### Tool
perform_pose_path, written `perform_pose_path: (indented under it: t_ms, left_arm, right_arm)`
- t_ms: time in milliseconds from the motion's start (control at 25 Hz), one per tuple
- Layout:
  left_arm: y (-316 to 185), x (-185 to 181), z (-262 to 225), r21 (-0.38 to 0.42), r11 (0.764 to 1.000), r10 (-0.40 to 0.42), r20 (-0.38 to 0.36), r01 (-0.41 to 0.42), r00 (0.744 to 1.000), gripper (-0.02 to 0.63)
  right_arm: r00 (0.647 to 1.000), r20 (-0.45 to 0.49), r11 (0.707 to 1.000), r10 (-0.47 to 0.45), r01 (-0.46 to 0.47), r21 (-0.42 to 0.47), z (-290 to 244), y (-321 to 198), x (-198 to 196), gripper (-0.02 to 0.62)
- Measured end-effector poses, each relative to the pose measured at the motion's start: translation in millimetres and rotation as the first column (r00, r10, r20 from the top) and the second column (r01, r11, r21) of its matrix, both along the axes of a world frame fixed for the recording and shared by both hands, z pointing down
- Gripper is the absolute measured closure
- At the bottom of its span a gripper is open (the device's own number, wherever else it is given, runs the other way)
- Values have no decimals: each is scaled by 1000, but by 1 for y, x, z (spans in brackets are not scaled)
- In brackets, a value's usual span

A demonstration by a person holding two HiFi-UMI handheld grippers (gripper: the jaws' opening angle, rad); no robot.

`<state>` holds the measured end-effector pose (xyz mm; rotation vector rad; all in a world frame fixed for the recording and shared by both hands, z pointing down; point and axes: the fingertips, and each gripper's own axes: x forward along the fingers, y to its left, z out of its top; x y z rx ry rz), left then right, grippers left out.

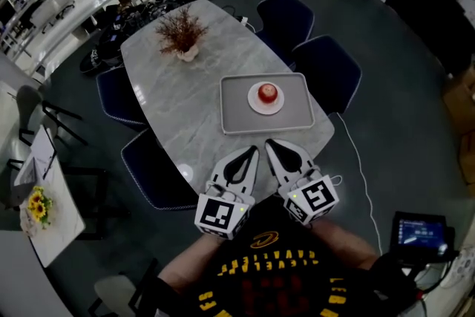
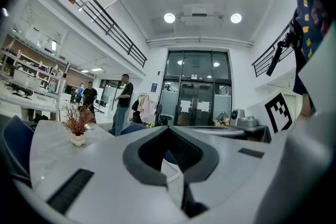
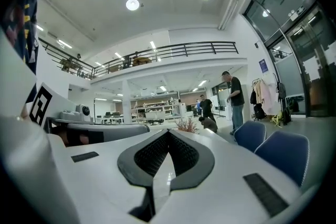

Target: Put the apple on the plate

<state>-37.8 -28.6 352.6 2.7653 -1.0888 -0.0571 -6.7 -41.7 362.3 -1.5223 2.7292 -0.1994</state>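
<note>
Left gripper (image 1: 254, 151) and right gripper (image 1: 269, 144), both with jaws together and empty, sit level side by side at one table's (image 1: 167, 89) near edge, pointing toward one tray (image 1: 237, 119) bearing one plate (image 1: 254, 105) with one apple (image 1: 268, 92) on it.

Dim and grey from the head view, falling to black at the corners. Brighter in both gripper views, lit from round ceiling lamps (image 2: 169, 18) near 12 o'clock, flaring white. Bends hard toward the rims, ringed in black. Goes soft in the nearest foreground, at 6 o'clock.
</note>
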Motion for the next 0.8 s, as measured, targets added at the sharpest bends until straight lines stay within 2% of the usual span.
perform_pose_path:
  t_ms: [560,800]
  left_arm:
    - [3,13,-4,60,998,19,23,-20,1000,606]
    - [12,11,-5,45,999,26,15,-27,1000,606]
  right_arm:
    - [999,-38,999,11,-10,32,-2,4,9,589]
    - [999,-32,999,20,-19,45,-4,12,10,589]
